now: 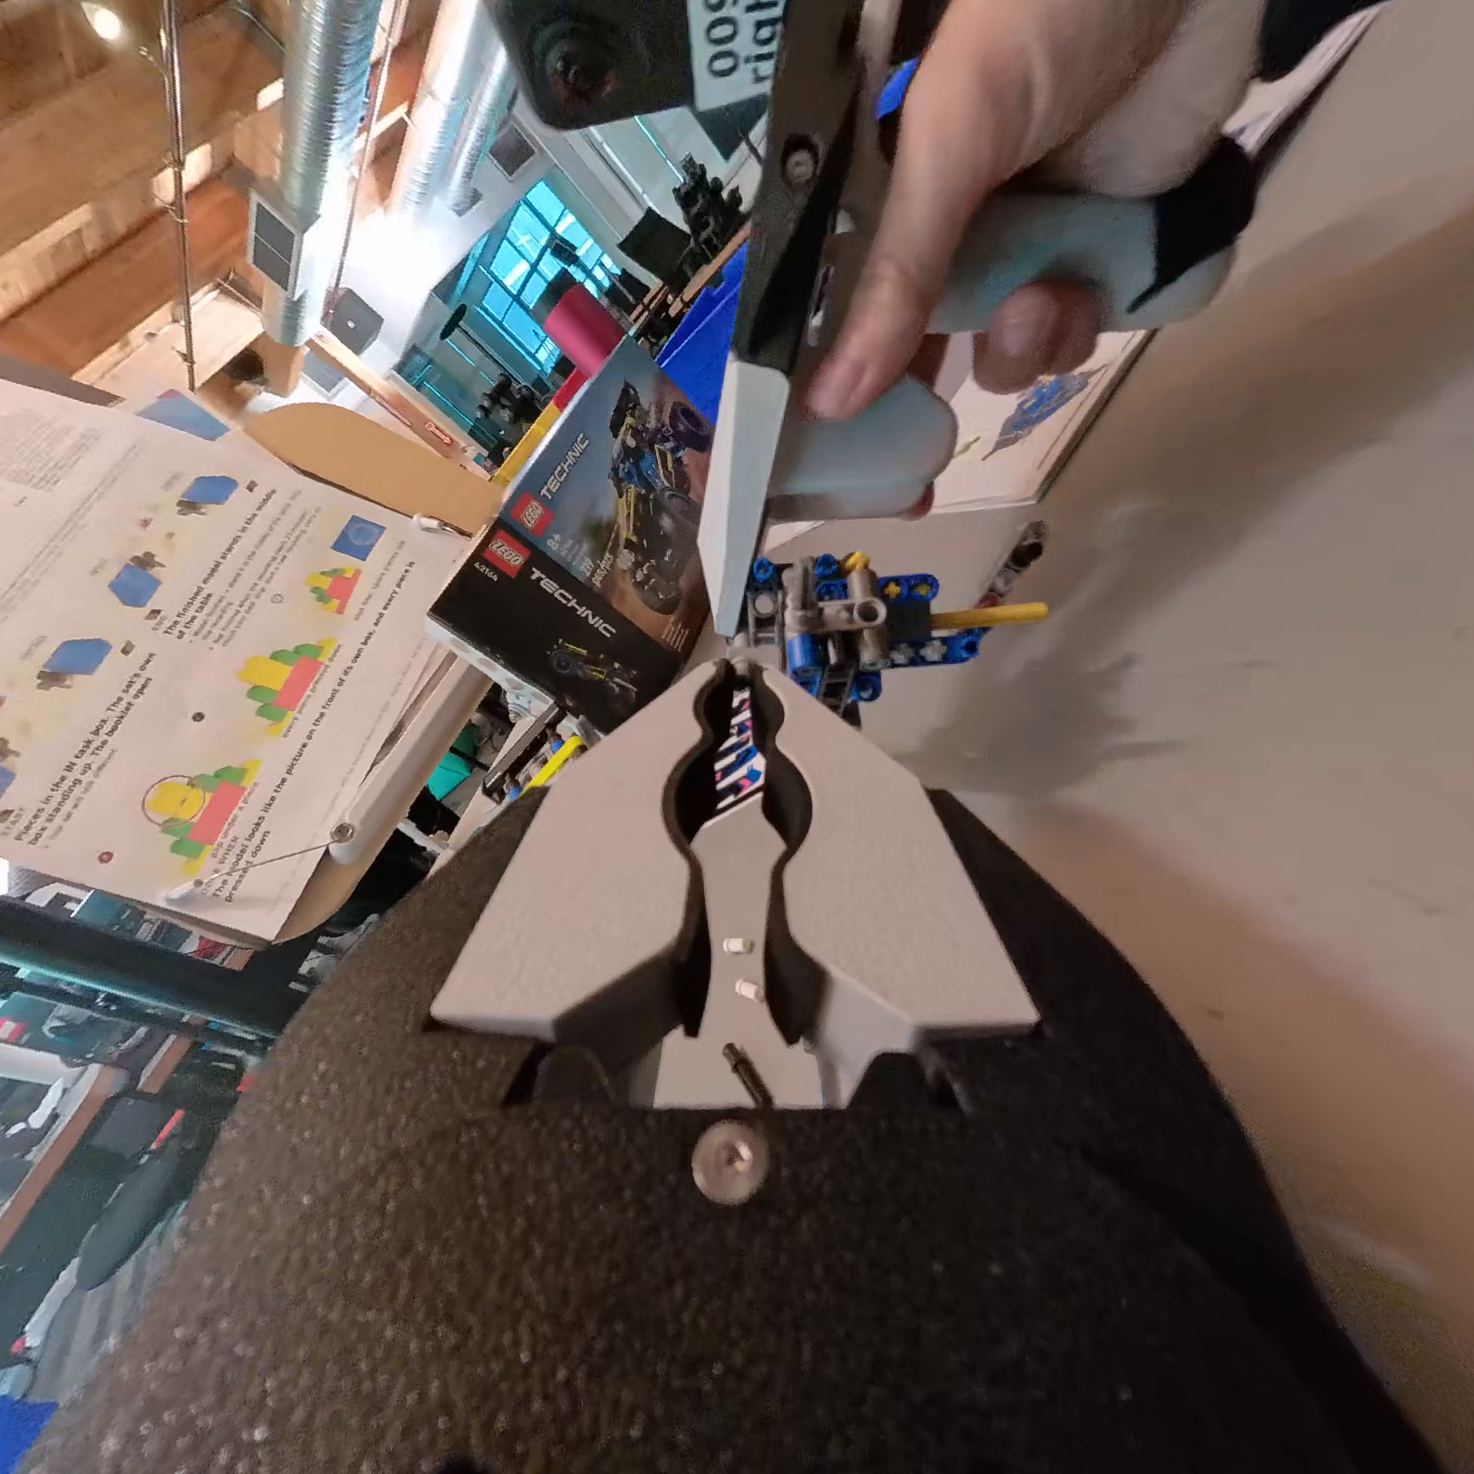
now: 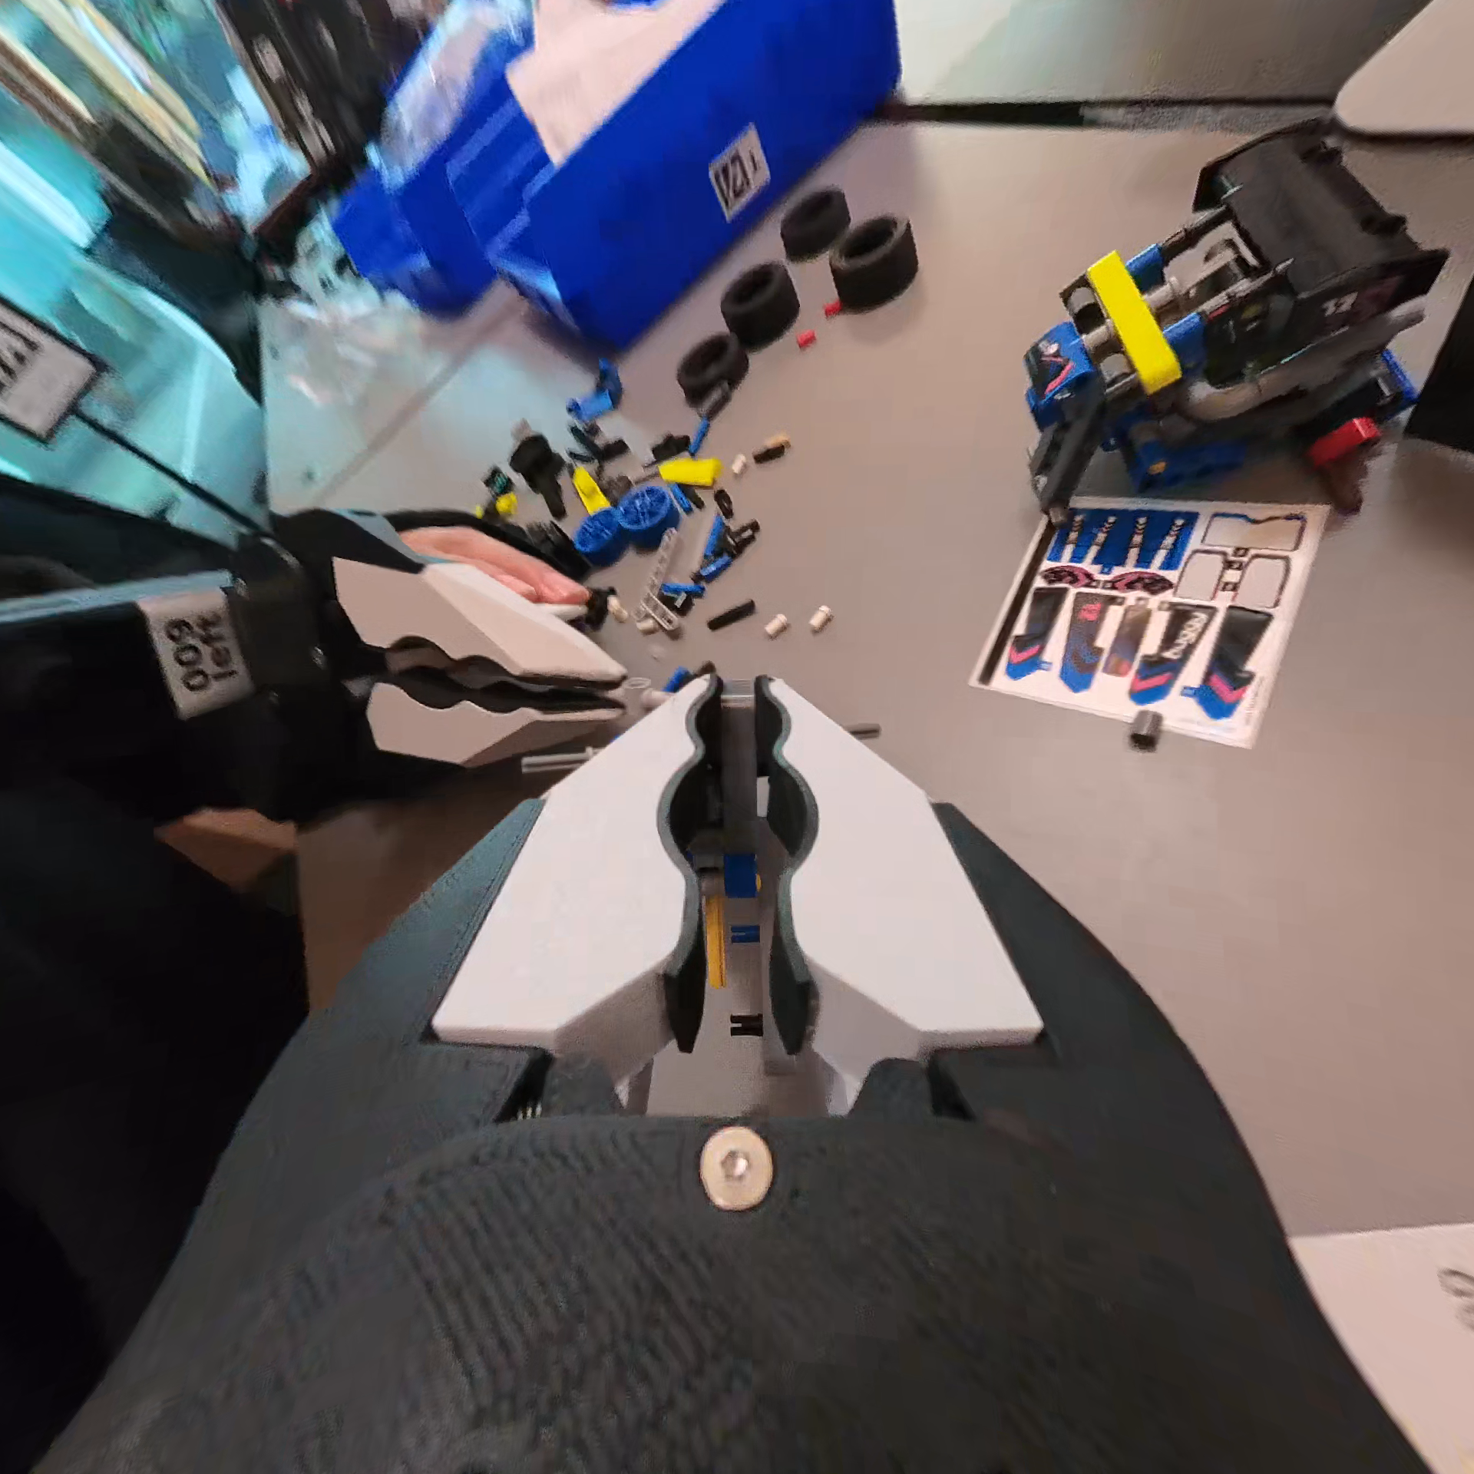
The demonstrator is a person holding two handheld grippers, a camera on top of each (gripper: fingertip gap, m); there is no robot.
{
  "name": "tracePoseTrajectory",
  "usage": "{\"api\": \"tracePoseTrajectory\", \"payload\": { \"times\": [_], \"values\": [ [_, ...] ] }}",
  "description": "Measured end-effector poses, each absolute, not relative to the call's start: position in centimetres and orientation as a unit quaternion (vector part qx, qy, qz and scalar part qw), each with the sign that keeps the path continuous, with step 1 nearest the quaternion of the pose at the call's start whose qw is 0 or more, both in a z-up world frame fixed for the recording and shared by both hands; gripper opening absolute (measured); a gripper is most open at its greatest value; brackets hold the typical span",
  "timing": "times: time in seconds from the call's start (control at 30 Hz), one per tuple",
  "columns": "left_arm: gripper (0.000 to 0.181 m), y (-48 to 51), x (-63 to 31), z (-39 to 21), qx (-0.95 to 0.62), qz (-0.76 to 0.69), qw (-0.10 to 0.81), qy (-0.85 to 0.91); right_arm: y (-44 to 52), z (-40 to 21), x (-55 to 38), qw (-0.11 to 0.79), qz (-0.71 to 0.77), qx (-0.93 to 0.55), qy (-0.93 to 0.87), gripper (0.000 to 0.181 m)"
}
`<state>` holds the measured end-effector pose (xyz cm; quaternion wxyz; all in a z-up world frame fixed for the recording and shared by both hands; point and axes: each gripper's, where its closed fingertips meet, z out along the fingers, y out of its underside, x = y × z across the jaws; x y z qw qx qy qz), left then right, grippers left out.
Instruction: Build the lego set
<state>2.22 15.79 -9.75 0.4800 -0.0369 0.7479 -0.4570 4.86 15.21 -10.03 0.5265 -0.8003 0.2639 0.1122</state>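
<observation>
The left tool (image 1: 738,666) was pinched shut on a sticker (image 1: 738,766); the right tool (image 2: 738,686) gripped a small blue-and-yellow subassembly (image 1: 857,618) above the surface (image 2: 1037,877).

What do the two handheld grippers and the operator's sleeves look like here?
Both grippers, left and right, match: light grey wedge-shaped fingers with wavy black inner pads, set in a rough-textured black body fixed by a silver screw. Each carries a white tag with dark lettering. The right one has pale blue-grey handles and a black camera. A dark sleeve shows behind the left one.
</observation>
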Motion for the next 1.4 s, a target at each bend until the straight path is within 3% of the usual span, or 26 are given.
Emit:
{"api": "tracePoseTrajectory", "payload": {
  "times": [0.33, 0.7, 0.8, 0.9, 1.4],
  "values": [
    [0.001, 15.4, 1.8, -10.2, 0.004, -0.406, 0.506, 0.761, 14.9, -10.2, 3.4, 0.599, 0.148, -0.722, 0.314, 0.006],
    [0.001, 14.9, 1.7, -11.8, 0.038, -0.356, 0.507, 0.784, 14.7, -11.5, 3.0, 0.608, 0.137, -0.721, 0.302, 0.008],
    [0.001, 14.8, 1.8, -12.3, 0.046, -0.344, 0.509, 0.788, 14.8, -11.6, 2.6, 0.613, 0.148, -0.718, 0.295, 0.02],
    [0.001, 14.5, 1.7, -12.3, 0.05, -0.347, 0.508, 0.787, 14.4, -12.1, 3.0, 0.617, 0.133, -0.716, 0.299, 0.009],
    [0.001, 14.0, 1.8, -12.4, 0.046, -0.292, 0.538, 0.79, 14.1, -12.3, 3.3, 0.629, 0.215, -0.644, 0.378, 0.011]
  ]
}}
